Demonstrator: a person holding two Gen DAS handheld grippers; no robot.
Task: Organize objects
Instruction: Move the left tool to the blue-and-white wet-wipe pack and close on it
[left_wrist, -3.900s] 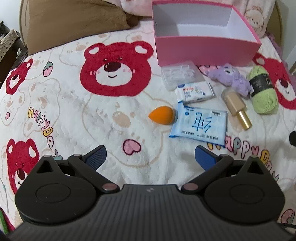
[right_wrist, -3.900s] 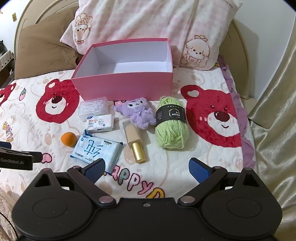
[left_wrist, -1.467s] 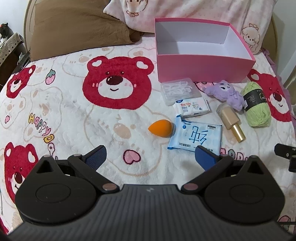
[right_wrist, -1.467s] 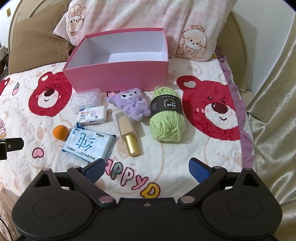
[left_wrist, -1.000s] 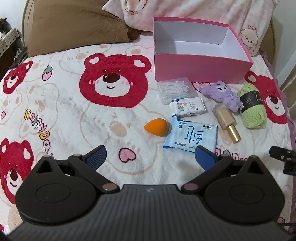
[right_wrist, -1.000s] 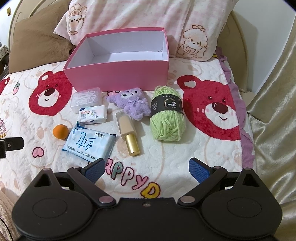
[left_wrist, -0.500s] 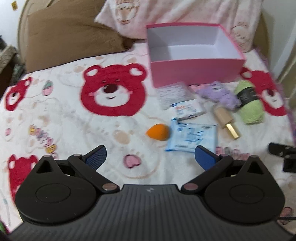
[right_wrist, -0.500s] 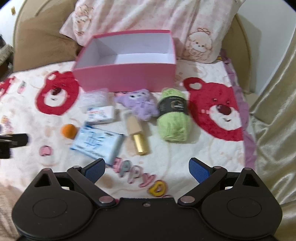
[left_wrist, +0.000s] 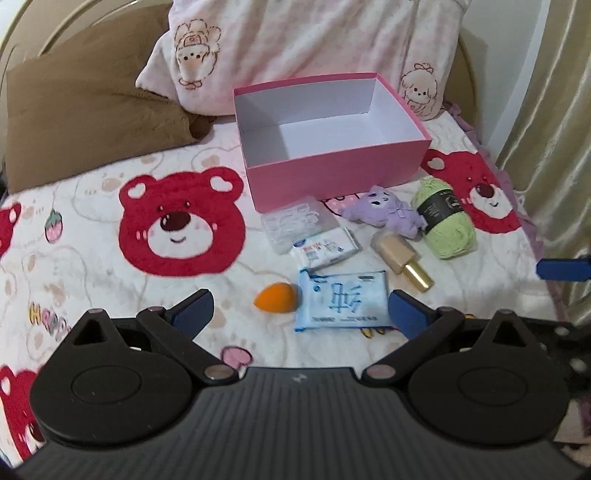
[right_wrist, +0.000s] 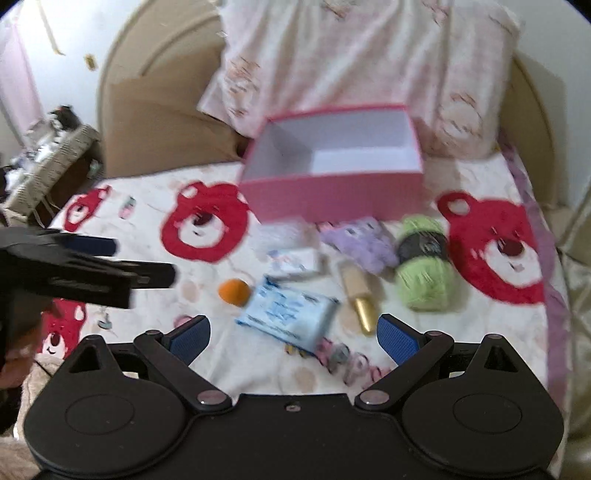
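Pink box sits open-top, upright, at the head end of the bed on the bear blanket, white inside, nothing in it. Items lie in a loose cluster just in front of the box: clear plastic case touching the small white tissue pack, purple plush right beside the green yarn ball, beige bottle w/ gold cap lying flat, blue wipes pack nearest the grippers, orange sponge just left of the wipes, touching or nearly so.

Left gripper hangs low over the blanket, pointed at the cluster; fingers spread wide, nothing held, sponge and wipes framed between the blue pads. Right gripper alongside it, also aimed at the box, fingers wide, nothing held. Right view is motion-blurred, so item detail there is prob. unreliable. Left gripper shows in the right view at far left, a bit of hand at its base.

Behind the box: pink print pillow, brown pillow. Curtain at right.
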